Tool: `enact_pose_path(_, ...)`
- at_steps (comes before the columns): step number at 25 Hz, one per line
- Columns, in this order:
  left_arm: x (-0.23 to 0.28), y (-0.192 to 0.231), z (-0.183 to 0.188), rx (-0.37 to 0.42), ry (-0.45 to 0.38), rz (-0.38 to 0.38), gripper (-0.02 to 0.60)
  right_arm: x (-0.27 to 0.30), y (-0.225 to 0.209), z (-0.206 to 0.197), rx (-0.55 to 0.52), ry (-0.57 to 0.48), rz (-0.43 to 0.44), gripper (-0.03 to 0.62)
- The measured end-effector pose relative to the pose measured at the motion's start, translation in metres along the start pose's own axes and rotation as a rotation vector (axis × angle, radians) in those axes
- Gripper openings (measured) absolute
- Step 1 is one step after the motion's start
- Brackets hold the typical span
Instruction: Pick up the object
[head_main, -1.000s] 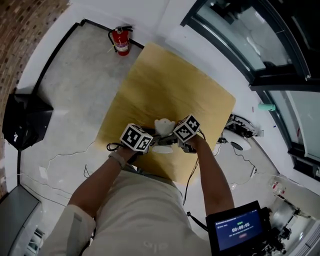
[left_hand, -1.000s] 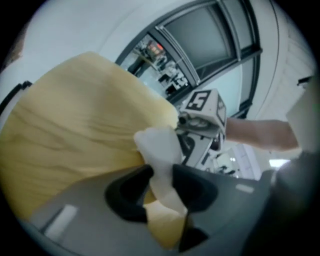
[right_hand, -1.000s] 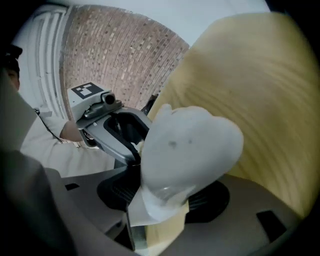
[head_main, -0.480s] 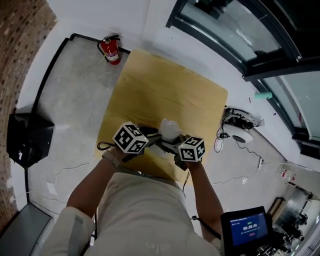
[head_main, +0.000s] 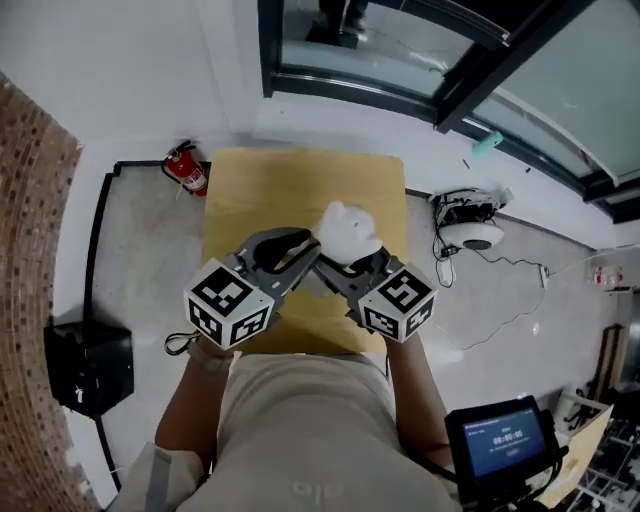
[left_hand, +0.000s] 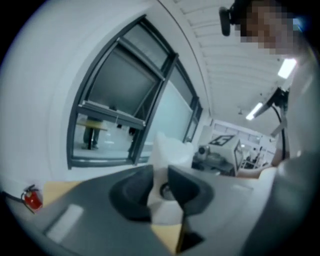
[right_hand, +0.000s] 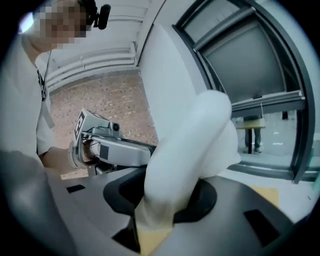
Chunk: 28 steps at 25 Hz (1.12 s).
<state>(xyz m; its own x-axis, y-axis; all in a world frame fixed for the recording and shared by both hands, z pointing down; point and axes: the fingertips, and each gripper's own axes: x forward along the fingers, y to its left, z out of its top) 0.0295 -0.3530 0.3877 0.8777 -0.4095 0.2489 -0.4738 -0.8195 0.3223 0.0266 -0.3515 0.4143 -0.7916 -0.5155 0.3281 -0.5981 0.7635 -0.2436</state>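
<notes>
Head view, nearest the person: the left gripper (head_main: 303, 247) and right gripper (head_main: 347, 266) converge from either side on one white plush toy (head_main: 348, 232), marker cubes (head_main: 228, 304) toward the body.

Left gripper view: the jaws are closing, with a thin lower part of the plush toy (left_hand: 169, 150) pinched between the dark pads (left_hand: 132, 192).

Right gripper view: the jaws are clamped on a thicker limb of the plush toy (right_hand: 190, 145), which bulges above the pads (right_hand: 207, 200).

Position of the toy: held by both tools over the wooden table (head_main: 290, 175), near its middle. Contact with the surface cannot be confirmed.

Beyond: a red fire extinguisher (head_main: 186, 170) stands on the floor just beside the table's far left corner. A dark-framed window (head_main: 400, 50) runs along the far wall.
</notes>
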Motion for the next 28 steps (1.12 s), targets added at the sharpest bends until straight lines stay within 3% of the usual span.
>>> enact_pose_path(4,0.008,-0.022,0.006,0.024,-0.015,-0.037,0.075,-0.024,0.0,0.003,-0.074,0.014,-0.076,0.153)
enact_pose_path(7,0.008,-0.032,0.007,0.044,-0.005,-0.056,0.074,-0.032,0.003,0.005,-0.061,-0.01,-0.098,0.153)
enact_pose_path(16,0.011,-0.052,0.01,0.068,-0.003,-0.083,0.074,-0.052,0.008,0.006,-0.049,-0.05,-0.134,0.153)
enact_pose_path(28,0.008,-0.06,0.002,0.042,0.007,-0.085,0.074,-0.058,0.017,-0.003,-0.036,-0.036,-0.132,0.153)
